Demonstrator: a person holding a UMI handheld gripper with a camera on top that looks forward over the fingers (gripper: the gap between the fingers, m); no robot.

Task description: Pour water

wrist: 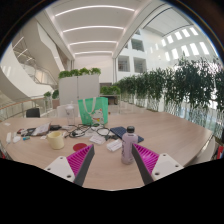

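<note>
The water bottle [127, 146] stands upright on the tabletop [170, 128] just ahead of my hand-held gripper [110, 168], nearer the right finger and clear of both pads [146, 157]. My fingers are spread apart, grasping nothing. A pink cup [79, 150] sits near the left finger. Beyond lie a green bag [93, 109], a mug [57, 139] and small clutter too tangled to identify.

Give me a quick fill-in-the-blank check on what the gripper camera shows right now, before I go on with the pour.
1. The bottle has a ____ cap.
2. The bottle stands upright on the ____, just ahead of the gripper.
3. The gripper's fingers are ____, holding nothing.
4. The bag beyond the bottle is ____ in colour.

Missing words: white; table; open; green
</note>
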